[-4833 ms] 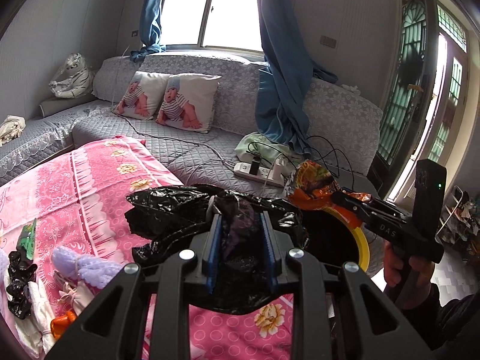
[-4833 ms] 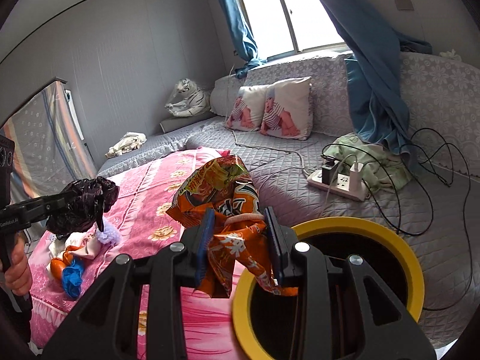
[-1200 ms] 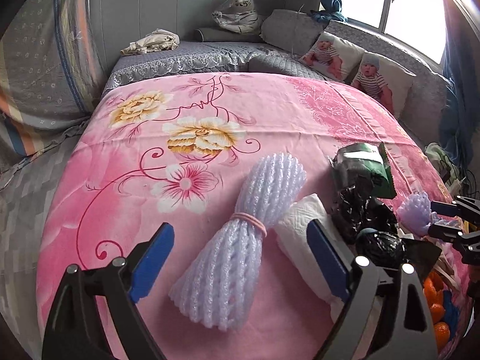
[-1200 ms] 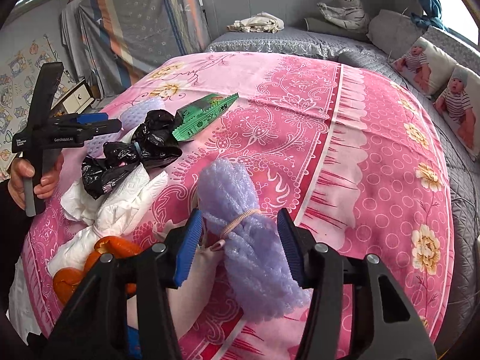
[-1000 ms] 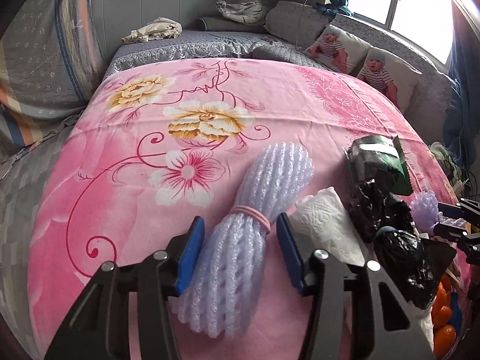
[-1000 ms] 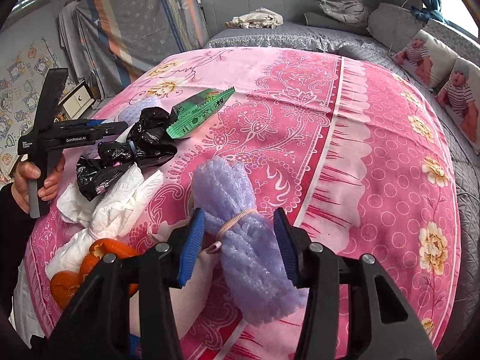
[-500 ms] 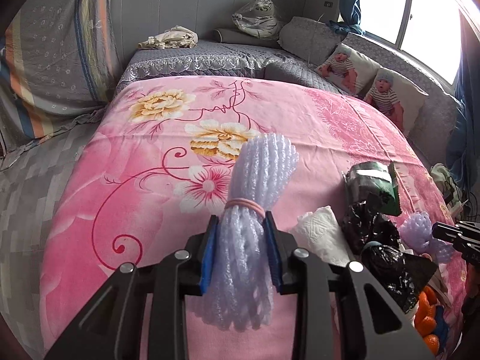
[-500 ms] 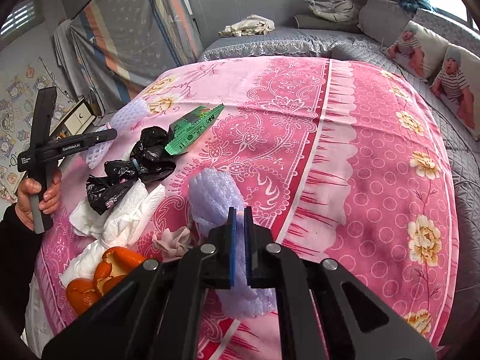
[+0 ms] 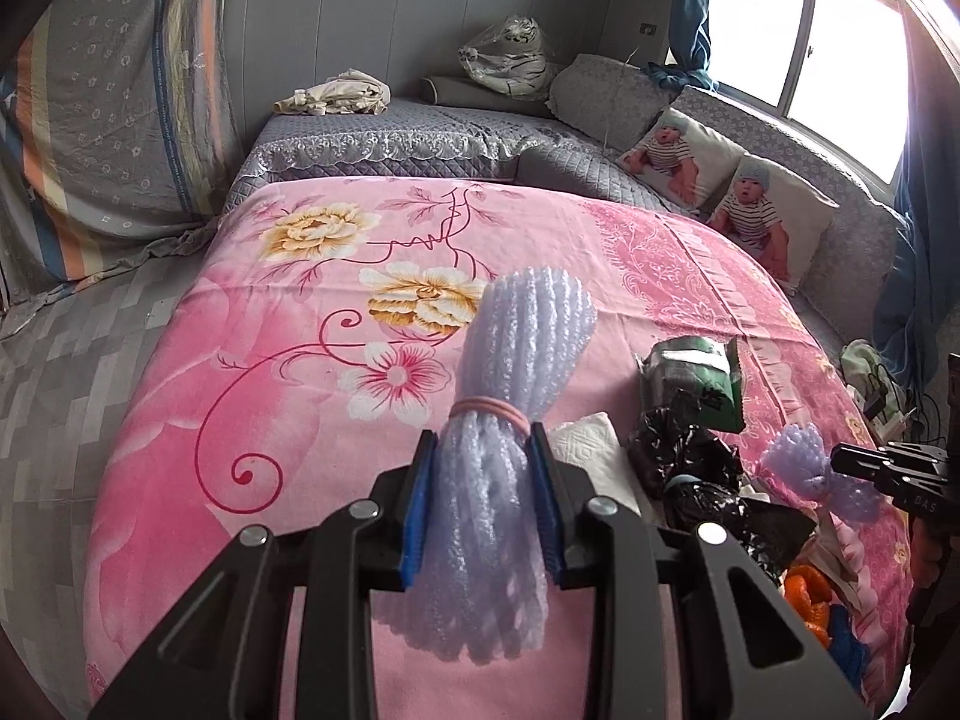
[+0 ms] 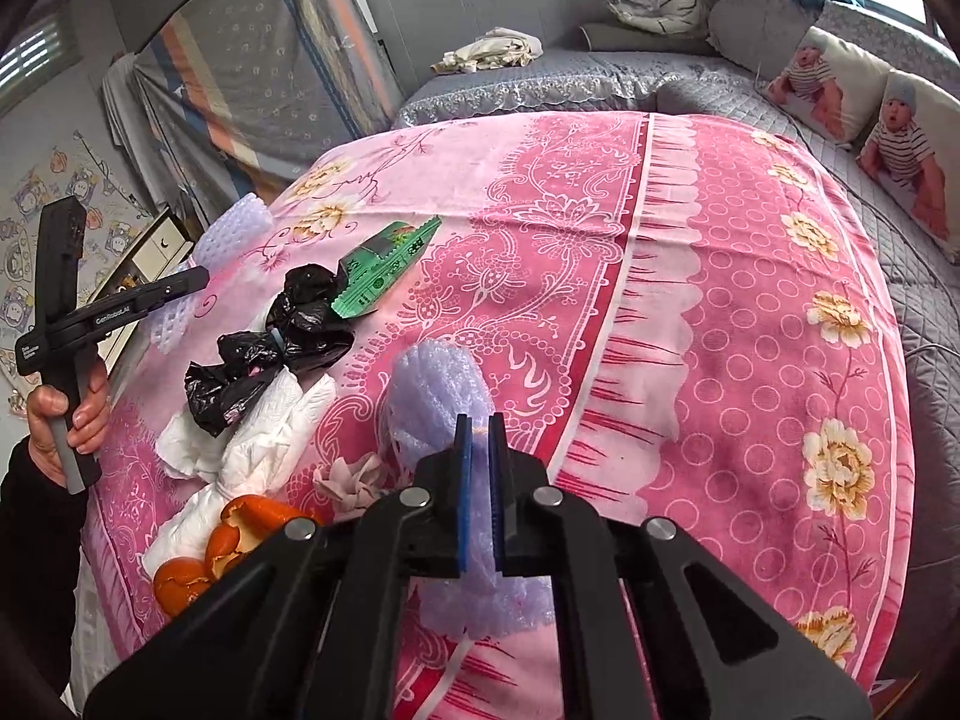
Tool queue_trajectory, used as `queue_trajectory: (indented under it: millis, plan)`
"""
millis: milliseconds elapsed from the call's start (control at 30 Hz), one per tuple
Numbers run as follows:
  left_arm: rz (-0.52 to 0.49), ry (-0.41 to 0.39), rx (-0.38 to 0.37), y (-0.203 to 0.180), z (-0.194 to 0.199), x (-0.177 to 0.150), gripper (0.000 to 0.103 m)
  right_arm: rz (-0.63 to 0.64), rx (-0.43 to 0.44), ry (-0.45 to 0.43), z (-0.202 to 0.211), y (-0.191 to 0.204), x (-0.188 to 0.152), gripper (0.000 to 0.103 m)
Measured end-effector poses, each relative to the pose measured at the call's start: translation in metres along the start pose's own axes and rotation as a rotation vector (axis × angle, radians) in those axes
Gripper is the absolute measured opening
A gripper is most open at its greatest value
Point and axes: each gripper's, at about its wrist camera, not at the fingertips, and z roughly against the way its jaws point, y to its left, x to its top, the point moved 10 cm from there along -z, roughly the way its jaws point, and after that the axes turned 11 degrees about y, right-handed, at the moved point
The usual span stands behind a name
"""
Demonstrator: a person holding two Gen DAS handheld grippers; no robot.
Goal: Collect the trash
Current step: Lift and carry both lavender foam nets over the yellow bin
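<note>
Fingers on the left gripper point(image 9: 483, 504) squeeze a lilac foam net bundle point(image 9: 504, 420) just below its pink band, held above the pink bedspread point(image 9: 288, 312); right gripper point(image 10: 477, 492) pinches a second foam bundle point(image 10: 438, 390) nearly flat; only the right view shows orange peel point(image 10: 240, 534) beside white tissue point(image 10: 264, 438).

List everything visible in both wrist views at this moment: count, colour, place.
Lilac foam-net sleeves: two, one in each tongs.
Crumpled black plastic bags: a tied cluster, on the cloth beside the wrapper.
Green foil wrapper: one, beyond the bags.
White paper tissues: a pile, near edge.
Orange peel pieces: several, beside the tissues.
Pink floral cloth: one, under everything.
Baby-print cushions: two, on the grey sofa.
Left tongs: shut on a sleeve.
Right tongs: shut on the other sleeve.
Hand: one, gripping the left handle.
</note>
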Motion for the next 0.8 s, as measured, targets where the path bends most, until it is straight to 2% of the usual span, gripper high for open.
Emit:
queue_trajectory:
  millis: [300, 600, 800]
  plan:
    - [-0.004, -0.037, -0.032, -0.017, 0.023, -0.001, 0.028, -0.033, 0.014, -0.062, 0.038, -0.009, 0.001, 0.003]
    - [-0.043, -0.072, -0.047, -0.057, 0.054, -0.011, 0.028, -0.043, 0.024, -0.119, 0.078, -0.008, -0.009, 0.003]
    - [-0.071, -0.081, -0.09, -0.09, 0.07, -0.027, 0.028, -0.058, 0.018, -0.129, 0.092, -0.014, -0.023, 0.003]
